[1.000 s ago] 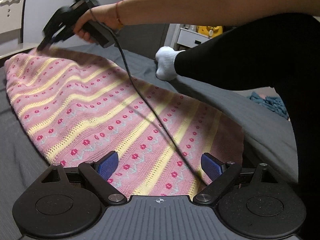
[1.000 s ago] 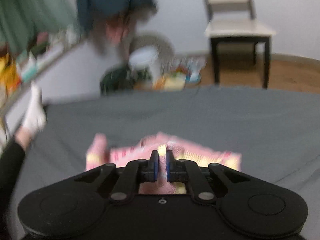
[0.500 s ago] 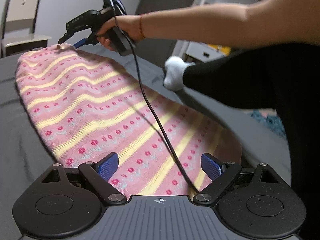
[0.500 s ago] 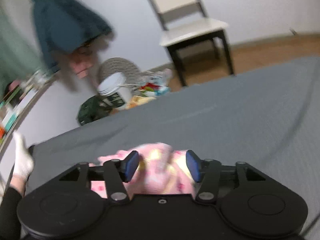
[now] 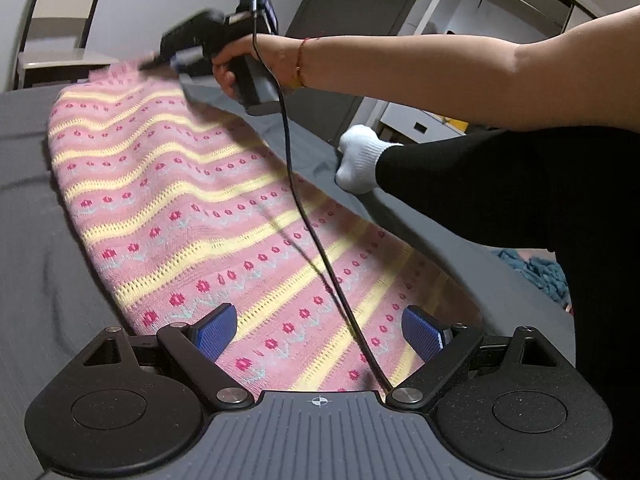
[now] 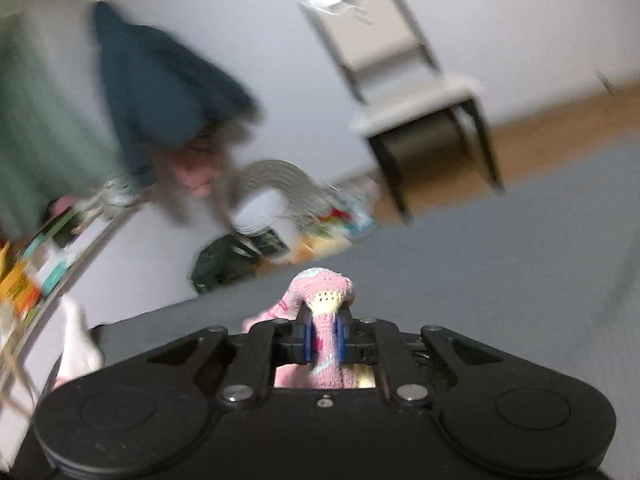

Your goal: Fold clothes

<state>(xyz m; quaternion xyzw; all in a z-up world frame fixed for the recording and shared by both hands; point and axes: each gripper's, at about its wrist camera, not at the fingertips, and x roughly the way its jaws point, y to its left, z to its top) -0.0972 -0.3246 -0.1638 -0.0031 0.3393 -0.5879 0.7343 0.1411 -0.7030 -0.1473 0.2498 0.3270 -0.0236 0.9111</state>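
On the left side of the grey bed, the left gripper hovers low over the near end of the pink striped knit garment, its jaws spread wide with nothing between them, just as they were half a second ago. The garment lies stretched flat along the bed, running away from this gripper toward a chair by the wall. Further right and at the garment's far end, the right gripper has changed: half a second ago its jaws stood apart around a bunch of the knit, and now they are pressed together, pinching a fold of the pink fabric that bulges up between the pads. A black cable trails from that gripper across the cloth. With the far edge gripped again, I judge a fold is about to start, most likely by carrying that end back toward the near one, while the left gripper has yet to take hold.
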